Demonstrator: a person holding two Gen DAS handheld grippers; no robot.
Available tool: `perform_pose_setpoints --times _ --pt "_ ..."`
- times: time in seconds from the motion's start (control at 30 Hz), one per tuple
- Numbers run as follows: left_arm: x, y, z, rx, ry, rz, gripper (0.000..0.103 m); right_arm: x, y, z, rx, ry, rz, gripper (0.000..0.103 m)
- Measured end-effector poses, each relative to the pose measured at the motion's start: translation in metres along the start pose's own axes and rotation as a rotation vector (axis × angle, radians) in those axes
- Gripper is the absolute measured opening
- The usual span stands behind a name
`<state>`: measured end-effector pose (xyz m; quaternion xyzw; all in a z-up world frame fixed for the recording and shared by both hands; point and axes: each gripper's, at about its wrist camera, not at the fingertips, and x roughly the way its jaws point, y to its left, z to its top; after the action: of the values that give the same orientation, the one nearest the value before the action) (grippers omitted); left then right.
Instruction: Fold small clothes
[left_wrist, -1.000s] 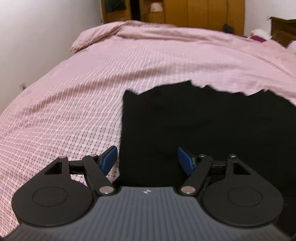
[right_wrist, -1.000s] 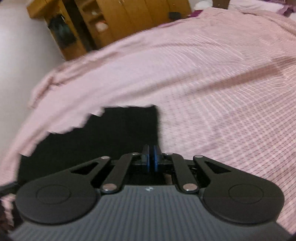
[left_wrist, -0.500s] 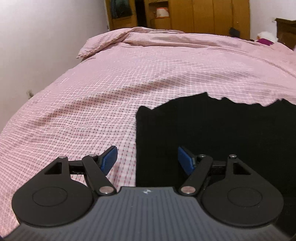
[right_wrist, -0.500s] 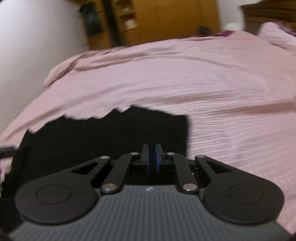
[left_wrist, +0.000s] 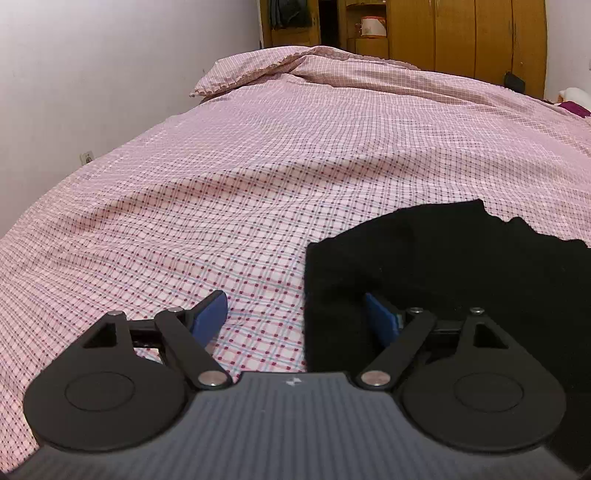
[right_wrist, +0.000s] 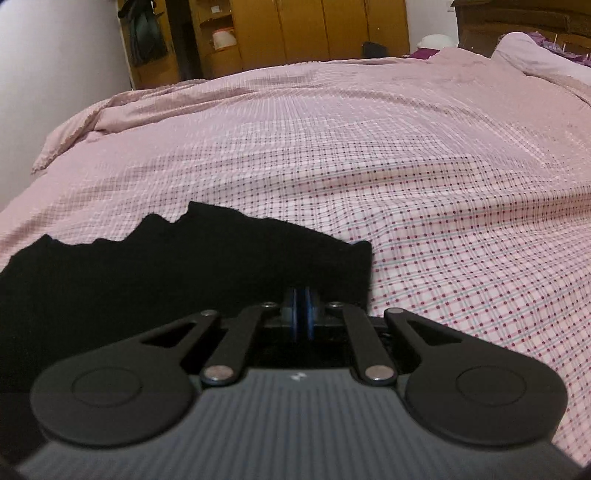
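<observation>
— What does your left camera show?

— My left gripper (left_wrist: 295, 317) is held low and about level over the bed (left_wrist: 221, 184), pointing along it toward the wardrobe (left_wrist: 461, 33). Its jaws stand wide apart with nothing between them. One blue pad (left_wrist: 208, 314) hangs over the checked sheet, the other over the black cloth (left_wrist: 461, 266). The cloth's left edge runs up between the two pads. The cloth lies flat on the sheet at the near right, its far edge jagged.

— Is the pad touching the cloth?

— I cannot tell; it sits very close above it.

— And the right camera?

— My right gripper (right_wrist: 303, 314) is also low and nearly level, aimed up the bed (right_wrist: 406, 147) toward the wardrobe (right_wrist: 332, 29). Its pads (right_wrist: 293, 314) are pressed together, only a thin line between them. They sit at the near edge of the cloth (right_wrist: 147, 273), close to its right corner. Whether a fold of cloth is pinched there, I cannot tell: black on black hides it.

— Where is the cloth here?

— Spread to the left and ahead of the gripper, flat on the sheet, its right corner just beyond the pads.
</observation>
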<state>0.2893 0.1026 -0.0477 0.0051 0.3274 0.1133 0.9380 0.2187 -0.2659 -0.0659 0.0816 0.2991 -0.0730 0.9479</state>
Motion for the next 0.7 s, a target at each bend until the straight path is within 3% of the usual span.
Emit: perform_pose_setpoints --times 0.13,0.2,0.27,0.33,0.7 --pt "-0.013 0.005 0.004 0.012 0.019 -0.027 0.085 -0.011 0.001 0.002 0.020 0.007 -0.001 0.007" --pt "-0.025 0.009 0.006 0.022 0.023 -0.034 0.085 -0.027 0.001 0.001 0.026 0.012 0.012 0.013" --pt "-0.040 0.015 0.007 0.034 0.019 -0.044 0.085 -0.046 0.000 -0.002 0.027 -0.004 0.036 0.039" --pt "-0.057 0.020 0.008 0.040 0.011 -0.054 0.085 -0.066 0.001 -0.004 0.027 -0.036 0.061 0.050" --pt "-0.146 0.041 -0.010 0.025 0.055 -0.154 0.086 -0.167 0.016 -0.021 0.030 -0.073 0.151 0.050"
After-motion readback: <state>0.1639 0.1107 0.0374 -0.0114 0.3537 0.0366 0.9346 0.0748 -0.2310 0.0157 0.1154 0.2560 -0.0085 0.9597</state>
